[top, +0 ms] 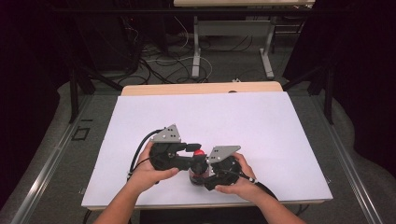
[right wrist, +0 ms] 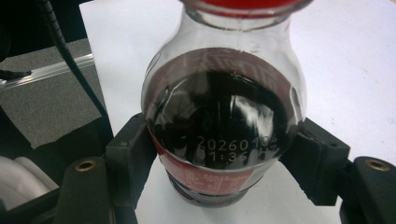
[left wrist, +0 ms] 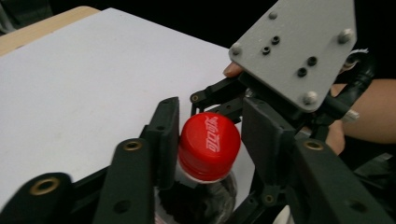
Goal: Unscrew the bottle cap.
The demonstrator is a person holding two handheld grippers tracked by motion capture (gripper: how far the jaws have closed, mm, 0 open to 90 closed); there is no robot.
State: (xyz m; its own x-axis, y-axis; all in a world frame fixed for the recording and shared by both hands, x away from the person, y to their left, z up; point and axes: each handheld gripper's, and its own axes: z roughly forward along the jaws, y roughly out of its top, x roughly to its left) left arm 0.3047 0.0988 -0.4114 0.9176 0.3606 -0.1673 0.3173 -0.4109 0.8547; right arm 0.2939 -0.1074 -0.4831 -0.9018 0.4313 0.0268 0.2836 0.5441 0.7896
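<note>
A small clear bottle (right wrist: 223, 112) of dark cola with a red label stands on the white table sheet (top: 210, 116) near the front edge. My right gripper (right wrist: 224, 161) is shut on its body, one pad on each side. In the left gripper view, my left gripper (left wrist: 208, 140) comes in over the bottle, and its pads press on both sides of the red cap (left wrist: 209, 145). From above, the cap (top: 199, 152) peeks out between the two grippers, left gripper (top: 195, 156) and right gripper (top: 201, 179), each held in a hand. The right gripper's grey plate (left wrist: 292, 51) sits just behind the cap.
The sheet stretches wide to the back and to both sides of the hands. A wooden table edge (top: 201, 87) runs along the back. Beyond it are table legs (top: 196, 56) and loose cables (top: 159, 65) on the floor. Metal rails (top: 51, 163) flank the table.
</note>
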